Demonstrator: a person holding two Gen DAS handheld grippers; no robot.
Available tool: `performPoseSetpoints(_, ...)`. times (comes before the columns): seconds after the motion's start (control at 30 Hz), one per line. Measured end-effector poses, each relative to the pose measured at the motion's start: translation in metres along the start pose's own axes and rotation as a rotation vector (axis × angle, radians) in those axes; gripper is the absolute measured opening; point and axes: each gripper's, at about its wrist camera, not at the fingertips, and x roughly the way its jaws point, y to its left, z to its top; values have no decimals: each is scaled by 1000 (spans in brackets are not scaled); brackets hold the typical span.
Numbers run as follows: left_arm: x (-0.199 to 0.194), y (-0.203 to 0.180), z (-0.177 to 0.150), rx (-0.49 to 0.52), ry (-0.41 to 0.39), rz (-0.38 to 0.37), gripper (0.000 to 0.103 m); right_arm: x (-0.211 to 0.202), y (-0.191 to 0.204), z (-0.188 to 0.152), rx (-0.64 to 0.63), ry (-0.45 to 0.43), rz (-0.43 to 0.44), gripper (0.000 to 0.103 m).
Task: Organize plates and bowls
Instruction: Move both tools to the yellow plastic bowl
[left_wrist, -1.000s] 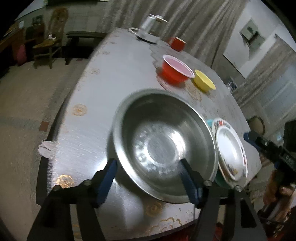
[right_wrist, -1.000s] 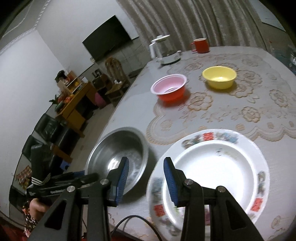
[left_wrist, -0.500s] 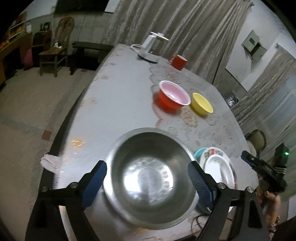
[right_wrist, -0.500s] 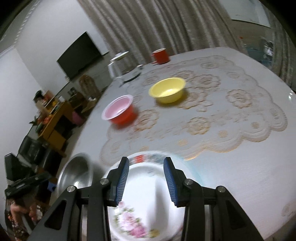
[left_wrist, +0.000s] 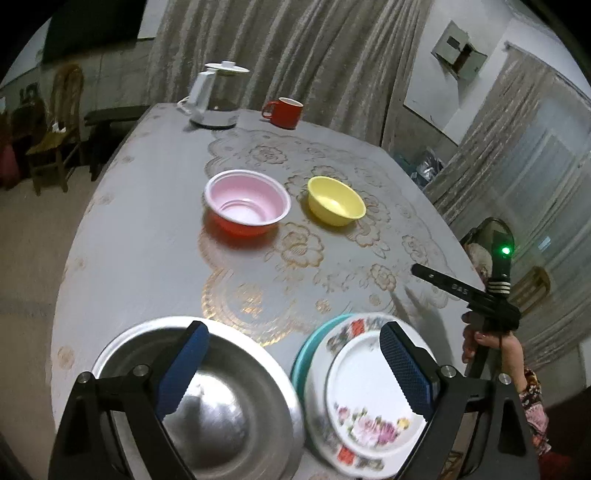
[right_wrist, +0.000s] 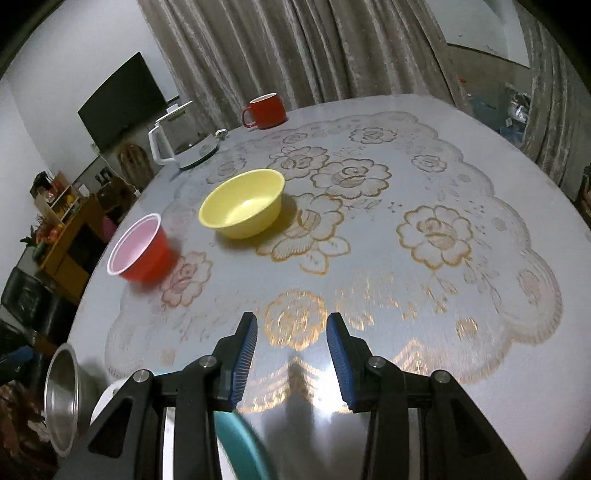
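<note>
In the left wrist view a steel bowl sits at the table's near edge, beside a flowered white plate stacked on a teal plate. My left gripper is open and empty above them. A red bowl with a pink inside and a yellow bowl stand mid-table. My right gripper is open and empty over bare tablecloth; the teal plate's rim and the steel bowl show below it, the yellow bowl and red bowl ahead.
A white kettle and a red mug stand at the far edge of the round table. The other hand-held gripper shows at the right. Chairs and a cabinet stand on the left floor.
My left gripper has pulled back and risen from the steel bowl and opened wider. My right gripper has lifted off the flowered plate and swung toward the table's middle.
</note>
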Motion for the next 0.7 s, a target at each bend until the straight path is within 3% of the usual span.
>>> performPoseSetpoints(0.1,14,-11,8,4,30,-33,94,12,-1,10,-15,5,-18,40)
performPoseSetpoints(0.33,41,-31,24,54,53,-14,94,45,-6,34,-6,26,-7,41)
performPoseSetpoints(0.6,54,-29,39,30,45,2,94,70,-4,76,34,-29,52,42)
performPoseSetpoints(0.7,61,-30,44,33,53,9,94,78,-4,90,68,-47,66,49)
